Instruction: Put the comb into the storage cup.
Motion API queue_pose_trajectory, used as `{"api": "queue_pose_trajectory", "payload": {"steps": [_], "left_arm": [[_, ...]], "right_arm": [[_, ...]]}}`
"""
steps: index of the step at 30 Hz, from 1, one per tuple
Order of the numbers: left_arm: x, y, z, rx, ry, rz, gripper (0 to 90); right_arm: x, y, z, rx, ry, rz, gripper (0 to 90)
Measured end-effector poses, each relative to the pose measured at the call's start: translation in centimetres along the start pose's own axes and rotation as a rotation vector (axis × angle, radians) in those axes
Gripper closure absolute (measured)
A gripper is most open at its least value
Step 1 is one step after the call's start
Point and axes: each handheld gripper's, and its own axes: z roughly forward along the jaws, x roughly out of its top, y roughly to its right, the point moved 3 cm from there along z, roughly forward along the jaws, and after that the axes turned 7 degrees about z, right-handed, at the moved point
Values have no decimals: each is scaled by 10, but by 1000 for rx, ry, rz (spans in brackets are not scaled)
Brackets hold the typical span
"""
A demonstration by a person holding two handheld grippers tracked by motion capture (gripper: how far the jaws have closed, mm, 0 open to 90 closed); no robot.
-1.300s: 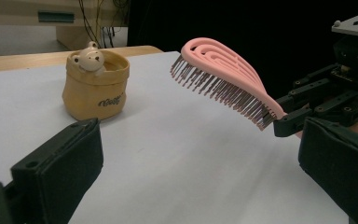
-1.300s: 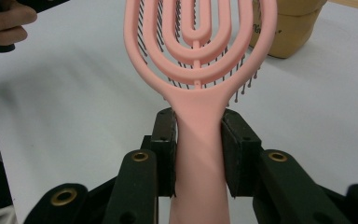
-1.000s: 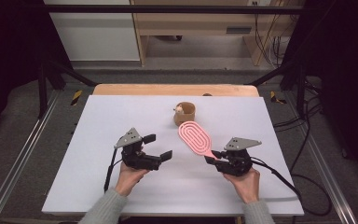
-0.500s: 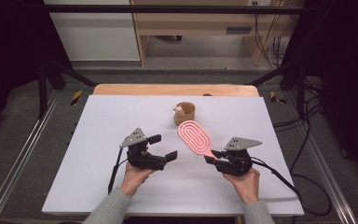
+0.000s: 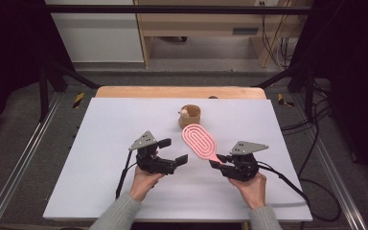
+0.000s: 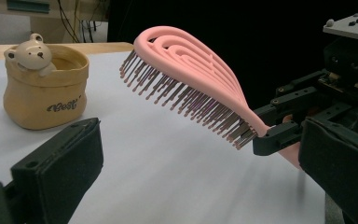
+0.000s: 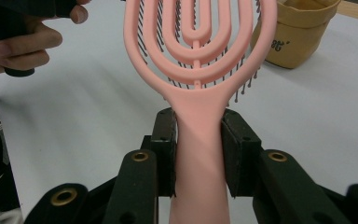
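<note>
A pink vented hairbrush (image 5: 199, 140) is held up off the white table (image 5: 100, 143), bristles facing down and to the left. My right gripper (image 5: 220, 160) is shut on its handle; in the right gripper view both pads clamp the handle (image 7: 198, 149) of the hairbrush (image 7: 198, 56). My left gripper (image 5: 173, 151) is open just left of the brush, with nothing between its jaws. In the left gripper view the hairbrush (image 6: 191, 84) hangs ahead of the left gripper (image 6: 200, 172), with the right gripper (image 6: 303, 116) on its handle.
A tan pot with a small bear figure on its rim (image 5: 190, 116) stands on the table behind the brush head; the pot (image 6: 42, 93) (image 7: 303, 32) is close to it. A wooden strip (image 5: 172, 91) edges the table's far side. Cables trail from both grippers.
My left gripper has shifted a little to the right, toward the brush. The right gripper and the brush have stayed put.
</note>
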Motion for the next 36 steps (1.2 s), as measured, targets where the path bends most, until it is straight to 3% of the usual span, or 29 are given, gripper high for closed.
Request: {"api": "queue_pose_trajectory", "payload": {"steps": [14, 27, 36], "left_arm": [[3, 8, 15, -9, -12, -15, 0], [3, 9, 27, -13, -4, -77, 6], [3, 11, 35, -10, 1, -99, 74]], "right_arm": [[0, -1, 0, 5, 2, -10, 695], [0, -2, 0, 7, 3, -17, 696], [1, -4, 1, 14, 5, -23, 696]]}}
